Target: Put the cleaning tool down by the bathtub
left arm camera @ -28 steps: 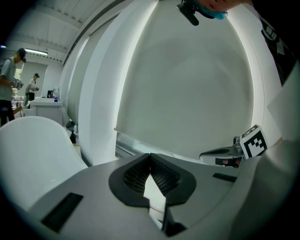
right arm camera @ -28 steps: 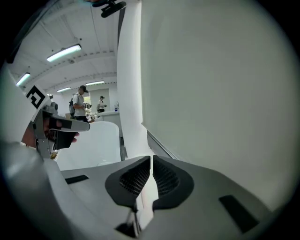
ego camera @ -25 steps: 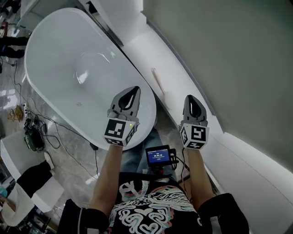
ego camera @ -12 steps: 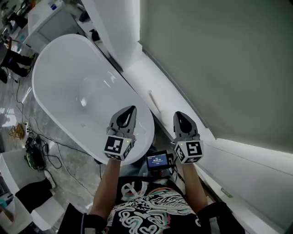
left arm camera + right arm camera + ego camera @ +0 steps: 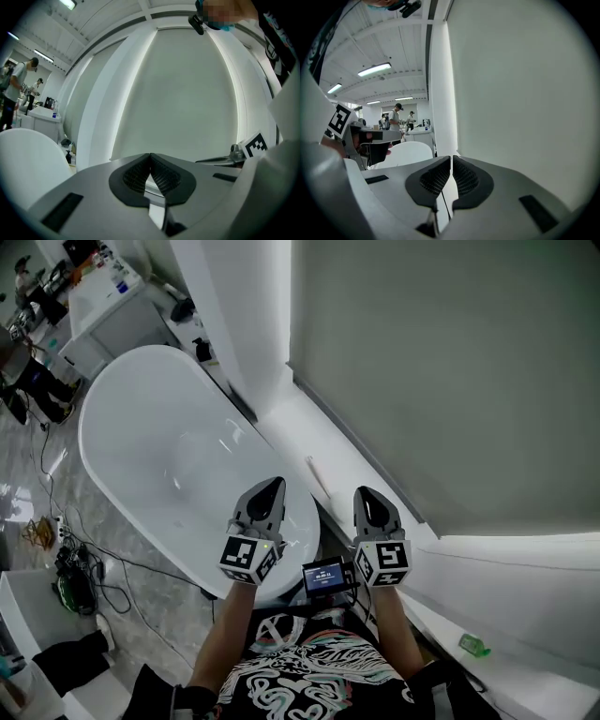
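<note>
A thin pale stick-like cleaning tool (image 5: 317, 475) lies on the white ledge (image 5: 300, 432) between the white oval bathtub (image 5: 169, 456) and the wall. Neither gripper touches it. My left gripper (image 5: 271, 486) hangs over the tub's near end, its pads pressed together with nothing between them (image 5: 150, 156). My right gripper (image 5: 367, 495) is held beside it over the ledge, just short of the tool, also shut and empty (image 5: 451, 159). Both point roughly level at the grey wall. The tub's rim shows in the left gripper view (image 5: 28, 159) and in the right gripper view (image 5: 407, 151).
A small screen device (image 5: 324, 575) hangs at the person's chest. A green object (image 5: 473, 645) lies on the ledge at lower right. Cables (image 5: 75, 568) trail on the marble floor left of the tub. A counter (image 5: 103, 296) and people stand farther back.
Both grippers have risen and drawn closer to the body, still shut and empty. The head view has tilted up, showing more of the tub's far end and the room.
</note>
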The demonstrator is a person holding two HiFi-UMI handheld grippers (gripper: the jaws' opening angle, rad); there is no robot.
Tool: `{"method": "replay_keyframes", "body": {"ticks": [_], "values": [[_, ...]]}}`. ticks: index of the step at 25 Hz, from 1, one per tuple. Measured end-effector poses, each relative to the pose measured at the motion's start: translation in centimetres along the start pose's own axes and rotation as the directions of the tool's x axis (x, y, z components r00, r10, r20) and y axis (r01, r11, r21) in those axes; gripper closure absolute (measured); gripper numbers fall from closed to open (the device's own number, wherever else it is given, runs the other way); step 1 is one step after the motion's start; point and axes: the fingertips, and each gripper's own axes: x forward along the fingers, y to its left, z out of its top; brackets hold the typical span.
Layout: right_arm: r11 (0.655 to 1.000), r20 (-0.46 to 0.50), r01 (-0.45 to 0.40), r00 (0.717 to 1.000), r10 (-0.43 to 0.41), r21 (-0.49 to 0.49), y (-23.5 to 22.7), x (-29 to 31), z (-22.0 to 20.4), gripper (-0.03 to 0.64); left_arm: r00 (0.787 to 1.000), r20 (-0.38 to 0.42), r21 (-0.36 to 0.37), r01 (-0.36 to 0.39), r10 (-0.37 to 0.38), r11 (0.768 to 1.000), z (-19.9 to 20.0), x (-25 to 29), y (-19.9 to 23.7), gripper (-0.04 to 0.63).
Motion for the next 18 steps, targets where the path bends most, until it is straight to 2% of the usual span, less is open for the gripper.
{"method": "replay_keyframes", "body": {"ticks": [4,7,14,18], "values": [[1.0,0.041,0.004,0.999,-0.005,0.029,0.5,-1.1,2.1,0.578,1.0,-0.022,0.096,0.017,-0.015,0.995,1.0,-0.2,-0.6,0.578],[0.999,0.063,-0.002,0.998,0.0,0.036,0.8,-1.8,3.0,0.578,1.0,0.001,0.082,0.016,-0.016,0.997,2.2,-0.8,-0.6,0.578],[1.0,0.136,0.018,0.991,-0.017,-0.003,2.2,-3.0,7.0,0.578,0.999,0.048,0.131,0.009,-0.015,0.991,6.0,-2.3,-0.2,0.578],[0.999,0.179,0.032,0.983,-0.033,0.007,2.6,-4.4,8.9,0.578,0.993,0.116,0.108,0.011,-0.023,0.994,8.9,-3.8,-1.1,0.578]]}}
